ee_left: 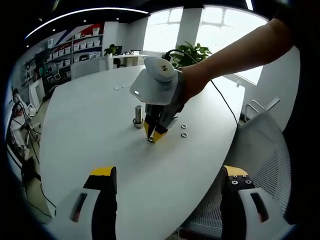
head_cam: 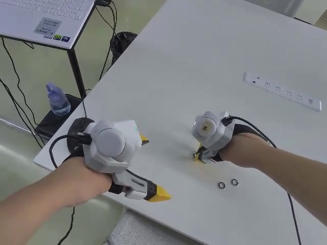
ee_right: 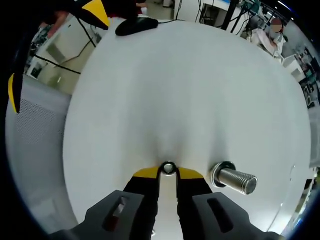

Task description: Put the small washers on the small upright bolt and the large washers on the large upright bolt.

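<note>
My right gripper points down at the white table, its yellow tips closed on a small metal ring, apparently a small washer, that rests on the tabletop. Just right of it the large bolt stands upright with a washer around its base. In the left gripper view the same bolt stands beside the right gripper. Two loose washers lie near the right hand. My left gripper hovers open near the table's front edge, with nothing between its fingers.
A white power strip lies at the far right of the table. A laptop sits on a stand at the left, with a water bottle and cables below it. A mesh chair stands by the table's near edge.
</note>
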A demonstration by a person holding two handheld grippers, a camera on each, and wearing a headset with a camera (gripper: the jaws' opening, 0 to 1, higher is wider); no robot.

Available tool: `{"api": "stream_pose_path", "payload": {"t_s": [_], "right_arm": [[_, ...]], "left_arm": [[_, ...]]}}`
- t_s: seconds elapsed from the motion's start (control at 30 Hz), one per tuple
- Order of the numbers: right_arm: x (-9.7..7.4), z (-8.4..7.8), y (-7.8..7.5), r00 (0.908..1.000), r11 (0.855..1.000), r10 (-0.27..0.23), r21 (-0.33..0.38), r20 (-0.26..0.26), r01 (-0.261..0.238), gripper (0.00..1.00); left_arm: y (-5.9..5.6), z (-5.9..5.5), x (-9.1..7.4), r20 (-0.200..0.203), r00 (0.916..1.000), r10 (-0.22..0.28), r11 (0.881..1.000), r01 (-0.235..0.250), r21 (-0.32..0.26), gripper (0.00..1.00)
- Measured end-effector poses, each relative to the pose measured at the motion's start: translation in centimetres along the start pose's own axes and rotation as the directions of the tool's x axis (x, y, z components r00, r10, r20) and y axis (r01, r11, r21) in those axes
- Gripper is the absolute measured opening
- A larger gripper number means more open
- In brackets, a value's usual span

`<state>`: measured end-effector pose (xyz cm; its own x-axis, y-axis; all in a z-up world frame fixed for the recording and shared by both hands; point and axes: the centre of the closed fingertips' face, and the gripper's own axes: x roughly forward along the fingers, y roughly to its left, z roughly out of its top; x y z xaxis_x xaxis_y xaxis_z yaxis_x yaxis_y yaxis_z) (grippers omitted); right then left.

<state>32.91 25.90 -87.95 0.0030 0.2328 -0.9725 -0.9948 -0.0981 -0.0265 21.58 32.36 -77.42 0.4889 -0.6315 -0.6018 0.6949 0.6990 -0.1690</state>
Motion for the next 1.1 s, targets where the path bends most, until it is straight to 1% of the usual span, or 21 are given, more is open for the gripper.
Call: {"api": "stream_pose_path", "payload": {"t_s": [0.17, 0.23, 0.37, 0.5, 0.67, 0.77, 0.97, 1.0, 1.03, 1.1], "right_arm": [[0.0, 0.0, -0.2, 0.9999, 1.0, 0.004, 0.026, 0.012, -0.004, 0.13], [0.0, -0.1, -0.2, 0.9997, 0.999, 0.009, 0.046, 0.024, -0.01, 0.13], [-0.3, -0.1, 0.0, 0.9993, 0.997, 0.014, 0.072, 0.034, -0.017, 0.13], [-0.9, -0.5, 0.1, 0.9995, 0.996, 0.014, 0.084, 0.028, -0.017, 0.12], [-2.3, -1.2, 0.1, 0.9995, 0.994, 0.018, 0.104, 0.026, -0.02, 0.12], [-3.0, -2.0, 0.0, 0.9994, 0.993, 0.019, 0.117, 0.028, -0.022, 0.12], [-4.5, -3.9, -0.1, 0.9992, 0.985, 0.015, 0.168, 0.038, -0.021, 0.12], [-4.8, -4.4, 0.0, 0.9991, 0.984, 0.02, 0.178, 0.037, -0.026, 0.12], [-4.8, -4.6, 0.1, 0.9991, 0.984, 0.023, 0.178, 0.037, -0.029, 0.12], [-5.3, -5.5, 0.1, 0.9994, 0.983, 0.014, 0.182, 0.032, -0.02, 0.12]], "left_arm": [[-0.2, -0.1, 0.0, -0.004, 1.0, -0.003, 1.0, 0.003, -0.003, 0.85], [-0.2, -0.1, 0.0, -0.004, 1.0, -0.003, 1.0, 0.003, -0.003, 0.85], [-0.1, 0.0, 0.0, 0.0, 1.0, 0.001, 1.0, -0.001, -0.003, 0.85], [0.0, 0.0, -0.1, 0.004, 1.0, 0.004, 1.0, -0.004, -0.002, 0.86], [0.0, 0.0, -0.1, 0.004, 1.0, 0.008, 1.0, -0.008, -0.003, 0.86], [-0.2, -0.1, 0.0, -0.006, 0.9999, 0.009, 1.0, -0.009, 0.002, 0.86], [-0.7, 0.3, 0.2, -0.004, 1.0, 0.009, 1.0, -0.009, 0.007, 0.86], [-0.7, 0.3, 0.2, -0.005, 0.9999, 0.009, 1.0, -0.009, 0.01, 0.86], [-0.6, 0.3, 0.2, -0.008, 0.9999, 0.015, 1.0, -0.015, 0.009, 0.86], [-0.5, 0.4, 0.2, 0.0, 0.9998, 0.02, 1.0, -0.02, 0.001, 0.86]]}}
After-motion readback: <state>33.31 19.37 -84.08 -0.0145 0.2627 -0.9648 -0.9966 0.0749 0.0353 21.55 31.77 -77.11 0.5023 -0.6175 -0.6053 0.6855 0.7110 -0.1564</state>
